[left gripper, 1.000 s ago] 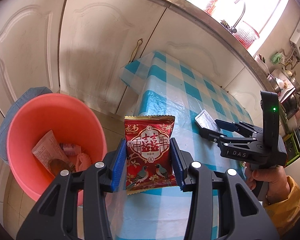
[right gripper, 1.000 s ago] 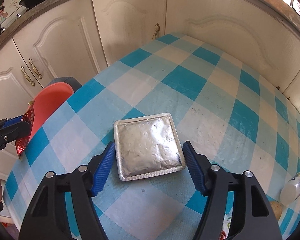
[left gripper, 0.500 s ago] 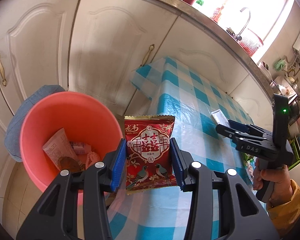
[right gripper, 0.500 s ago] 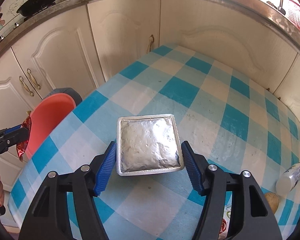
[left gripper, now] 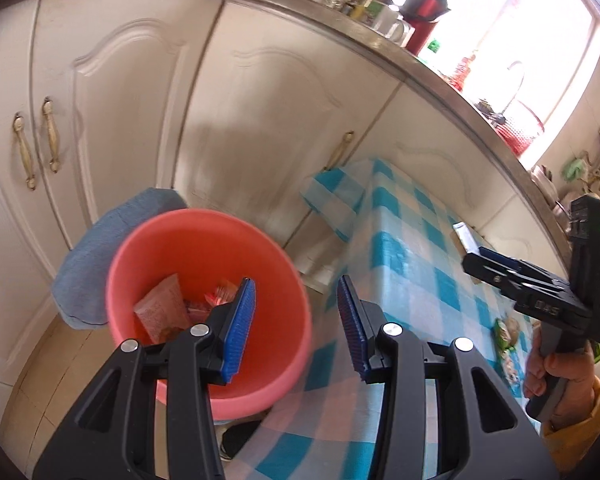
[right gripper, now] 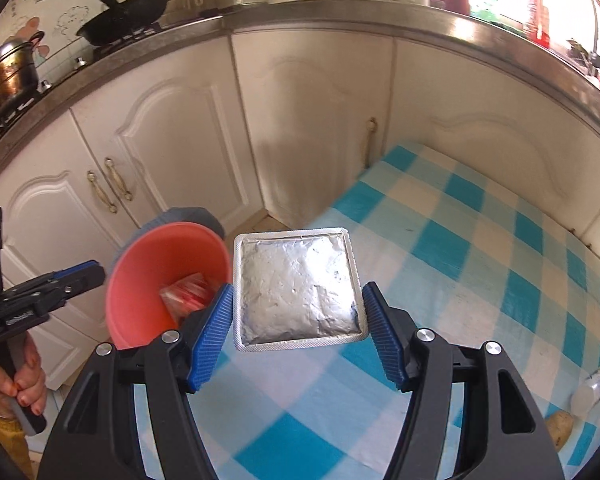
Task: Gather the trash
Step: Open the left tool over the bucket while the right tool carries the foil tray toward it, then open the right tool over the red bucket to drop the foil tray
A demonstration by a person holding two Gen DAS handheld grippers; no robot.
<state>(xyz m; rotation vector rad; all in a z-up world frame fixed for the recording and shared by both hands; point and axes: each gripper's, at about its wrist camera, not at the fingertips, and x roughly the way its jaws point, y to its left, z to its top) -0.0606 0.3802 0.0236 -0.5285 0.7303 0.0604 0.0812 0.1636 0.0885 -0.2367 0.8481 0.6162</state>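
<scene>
A pink bucket (left gripper: 204,240) stands on the floor beside the table and holds several wrappers (left gripper: 162,308). My left gripper (left gripper: 296,316) is open and empty, just above the bucket's near rim. My right gripper (right gripper: 298,330) is shut on a square silver foil pouch (right gripper: 298,288) and holds it above the table's left edge, next to the bucket (right gripper: 160,260). A red wrapper (right gripper: 186,296) lies inside the bucket. The right gripper with the pouch also shows in the left wrist view (left gripper: 474,256).
The blue checked table (right gripper: 480,264) carries a plastic bottle (right gripper: 594,384) and a potato (right gripper: 560,428) at its right edge. White cabinets (left gripper: 112,120) stand behind the bucket. A grey-blue cushion (left gripper: 88,264) sits behind the bucket. Snack packets (left gripper: 508,332) lie on the table.
My left gripper has opened and the red snack packet is gone from it. The right gripper has lifted the foil pouch and carried it left, toward the bucket.
</scene>
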